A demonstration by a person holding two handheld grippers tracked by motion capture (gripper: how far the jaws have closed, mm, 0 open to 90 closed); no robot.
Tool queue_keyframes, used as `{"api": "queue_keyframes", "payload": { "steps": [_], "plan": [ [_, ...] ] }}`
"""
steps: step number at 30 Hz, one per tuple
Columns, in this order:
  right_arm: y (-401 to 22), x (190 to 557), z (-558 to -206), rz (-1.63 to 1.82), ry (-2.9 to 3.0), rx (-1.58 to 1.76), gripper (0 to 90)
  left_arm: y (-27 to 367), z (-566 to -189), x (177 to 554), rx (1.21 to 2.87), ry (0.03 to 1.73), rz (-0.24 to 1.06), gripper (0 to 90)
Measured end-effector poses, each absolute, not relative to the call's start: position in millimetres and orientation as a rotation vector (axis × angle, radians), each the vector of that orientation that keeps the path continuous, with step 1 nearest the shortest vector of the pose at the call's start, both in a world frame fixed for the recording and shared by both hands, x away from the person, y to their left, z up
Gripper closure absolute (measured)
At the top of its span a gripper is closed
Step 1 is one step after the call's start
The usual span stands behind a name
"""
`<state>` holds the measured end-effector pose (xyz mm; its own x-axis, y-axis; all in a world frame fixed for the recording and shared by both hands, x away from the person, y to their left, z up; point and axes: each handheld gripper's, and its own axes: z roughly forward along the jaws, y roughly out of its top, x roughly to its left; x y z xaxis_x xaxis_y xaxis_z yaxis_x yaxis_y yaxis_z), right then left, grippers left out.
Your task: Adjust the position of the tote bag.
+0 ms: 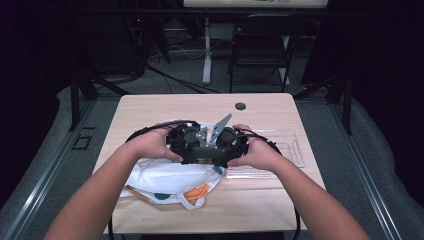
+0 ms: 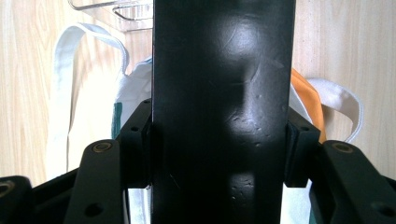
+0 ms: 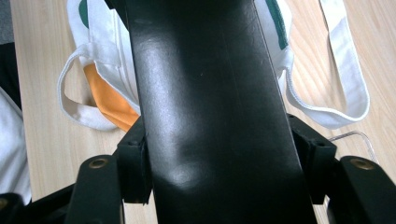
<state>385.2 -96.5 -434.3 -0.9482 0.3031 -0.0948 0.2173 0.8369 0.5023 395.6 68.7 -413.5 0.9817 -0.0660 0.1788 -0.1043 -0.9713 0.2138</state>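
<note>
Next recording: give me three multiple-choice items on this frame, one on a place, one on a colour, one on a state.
1. Where does the white bag lie?
A on the wooden table
B in a drawer
C on the floor
2. What colour is the slab between the jaws?
A red
B black
C white
3. How is the left tool?
A open, nothing in it
B shut on the slab
C shut on a pen

Key:
1 A, the bag spreads over the tabletop.
2 B, it shows black in both gripper views.
3 B, both pads press its edges.
</note>
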Motion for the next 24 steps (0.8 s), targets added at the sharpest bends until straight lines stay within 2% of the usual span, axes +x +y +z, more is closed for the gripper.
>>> {"api": "queue_keyframes", "payload": {
  "steps": [24],
  "plan": [
    [-99.1,385.8,-436.2,0.783,2.884,0.405,40.4,74.8,-410.0,395.8,2.836,-0.079,0.239,37.4]
  ]
}}
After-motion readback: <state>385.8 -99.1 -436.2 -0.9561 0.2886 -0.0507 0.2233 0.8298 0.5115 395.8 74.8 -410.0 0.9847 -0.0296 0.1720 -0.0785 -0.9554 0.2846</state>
